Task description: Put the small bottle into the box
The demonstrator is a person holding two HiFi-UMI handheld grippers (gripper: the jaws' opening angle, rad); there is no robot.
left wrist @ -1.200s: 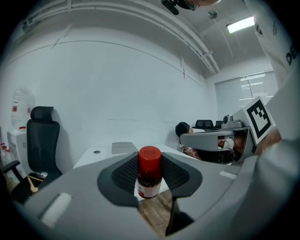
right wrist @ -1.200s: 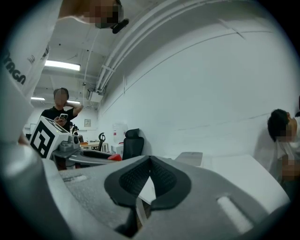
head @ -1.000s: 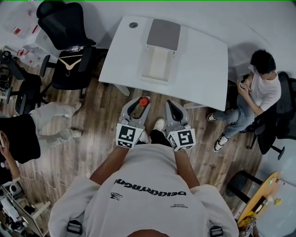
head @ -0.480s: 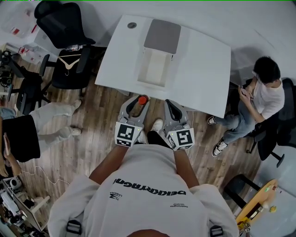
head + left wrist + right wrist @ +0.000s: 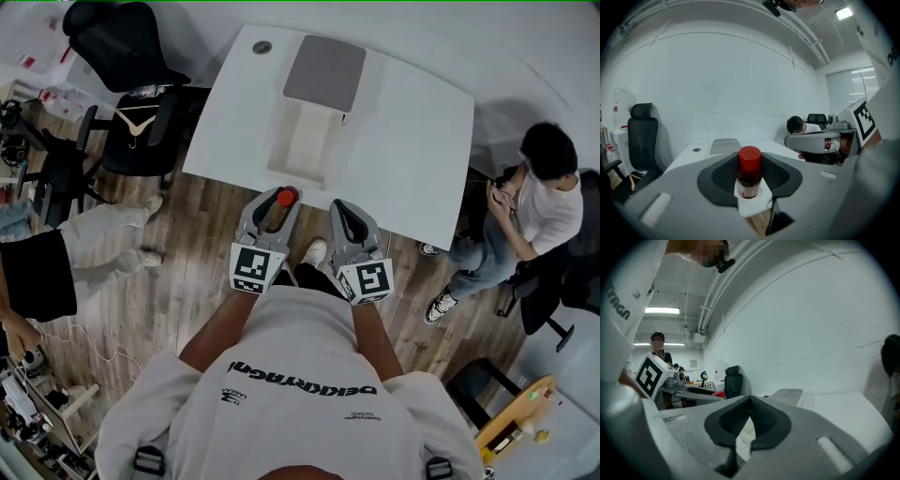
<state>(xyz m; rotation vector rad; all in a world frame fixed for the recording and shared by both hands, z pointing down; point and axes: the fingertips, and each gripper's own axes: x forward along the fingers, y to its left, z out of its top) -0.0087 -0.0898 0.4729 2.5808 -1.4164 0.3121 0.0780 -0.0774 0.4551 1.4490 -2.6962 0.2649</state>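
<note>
Counts, referenced to the white table (image 5: 422,141):

- Grippers: two. I read both just off the table's near edge, over the wood-plank floor (image 5: 178,300). Each has a grey shell, black ribbed pads and one marker cube. The cubes (image 5: 256,269) are white with black square patterns.
- Small bottle (image 5: 285,198): one. It is a dark cylinder with a smooth round red cap. It is not on the table and not in the box. It is pinched in the left gripper (image 5: 278,202), cap toward the table's near edge.
- Box (image 5: 305,141): one. It is a white rectangular tray standing open on the table's left half. Its long side runs from the near edge toward the far edge.
- Lid (image 5: 325,73): one. It is a flat grey rectangle with rounded corners, lying at the box's far end.
- Round dark disc (image 5: 262,47): one, at the table's far left corner.
- Black office chairs: I count one (image 5: 127,56) off the table's left side. Others nearby I cannot count with certainty.
- Seated person (image 5: 539,197): one, off the table's right side.

Claw state:

- Left: the jaws stand wide, pads pressing both sides of the bottle.
- Right gripper (image 5: 749,404): the pads are pressed together at the tips, with nothing between them.
</note>
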